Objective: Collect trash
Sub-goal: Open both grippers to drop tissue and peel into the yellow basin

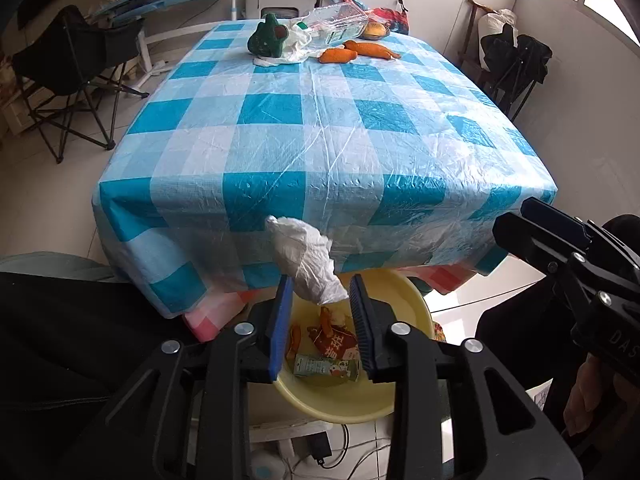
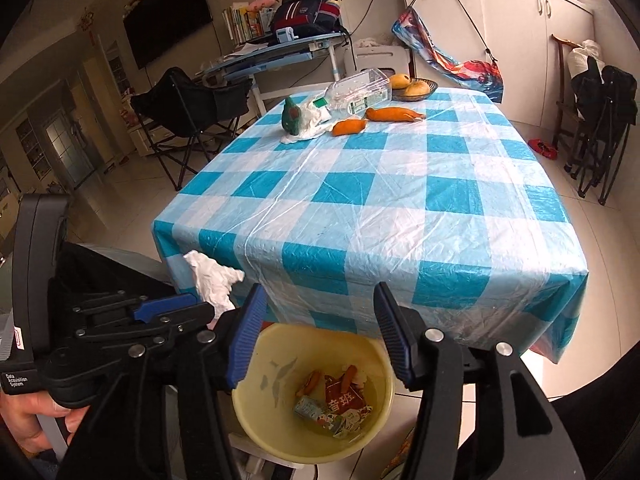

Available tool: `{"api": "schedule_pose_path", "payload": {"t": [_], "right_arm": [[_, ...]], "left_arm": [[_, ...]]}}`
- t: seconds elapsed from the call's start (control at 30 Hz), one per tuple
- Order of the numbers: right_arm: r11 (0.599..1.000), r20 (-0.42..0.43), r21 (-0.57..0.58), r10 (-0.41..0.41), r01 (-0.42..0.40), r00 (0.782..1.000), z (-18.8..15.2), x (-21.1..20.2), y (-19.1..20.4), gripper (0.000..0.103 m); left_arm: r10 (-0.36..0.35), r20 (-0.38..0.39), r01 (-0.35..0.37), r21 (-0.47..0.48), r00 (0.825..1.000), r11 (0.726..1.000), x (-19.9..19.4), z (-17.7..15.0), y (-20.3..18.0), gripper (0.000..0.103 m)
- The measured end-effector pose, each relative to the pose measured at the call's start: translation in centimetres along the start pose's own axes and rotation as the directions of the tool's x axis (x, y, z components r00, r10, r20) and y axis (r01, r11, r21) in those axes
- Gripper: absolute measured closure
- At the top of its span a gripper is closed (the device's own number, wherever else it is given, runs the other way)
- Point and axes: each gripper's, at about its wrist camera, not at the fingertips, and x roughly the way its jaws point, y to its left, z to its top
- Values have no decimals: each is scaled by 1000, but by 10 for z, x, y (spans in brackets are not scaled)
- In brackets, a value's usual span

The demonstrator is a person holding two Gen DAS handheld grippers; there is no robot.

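A crumpled white tissue (image 1: 308,258) hangs between the open blue pads of my left gripper (image 1: 320,312), above a yellow basin (image 1: 416,308); I cannot tell if a pad touches it. The basin holds snack wrappers and peel. In the right wrist view the tissue (image 2: 212,276) sits above the left gripper's fingers (image 2: 168,306). My right gripper (image 2: 320,336) is open and empty over the basin (image 2: 248,412). At the table's far end lie a clear plastic bottle (image 1: 340,24), a white plastic bag (image 1: 298,46), two carrots (image 1: 338,55) and a green plush toy (image 1: 266,38).
The table wears a blue-and-white checked plastic cloth (image 1: 320,128). A bowl of fruit (image 2: 412,88) stands at its far end. Black folding chairs (image 1: 76,76) stand left and right of the table. Cables lie on the floor under the basin.
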Motion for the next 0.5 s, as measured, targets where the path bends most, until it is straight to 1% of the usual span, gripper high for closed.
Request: {"api": "schedule_pose_path", "payload": {"t": [0.1,0.2,0.33,0.5], "right_arm": [[1000,-5,-3,-2,2,1000,-1,3,3,42],[1000,-9,-26,-1,1,1000,-1,5,7,40],[998,-16,-56,-7,6,1000,-4,7,10,39],[998,-19,-55,-8,7,1000,-5,8,9,38]], "left_arm": [[45,56,-45,-10,997,999,-8,4,5,49],[68,78,-67,-21,995,998,-11,6,8,41],[80,83,-79,-21,993,997,-9,8,8,38],[91,89,-90,-21,992,996,-8,8,7,34]]}}
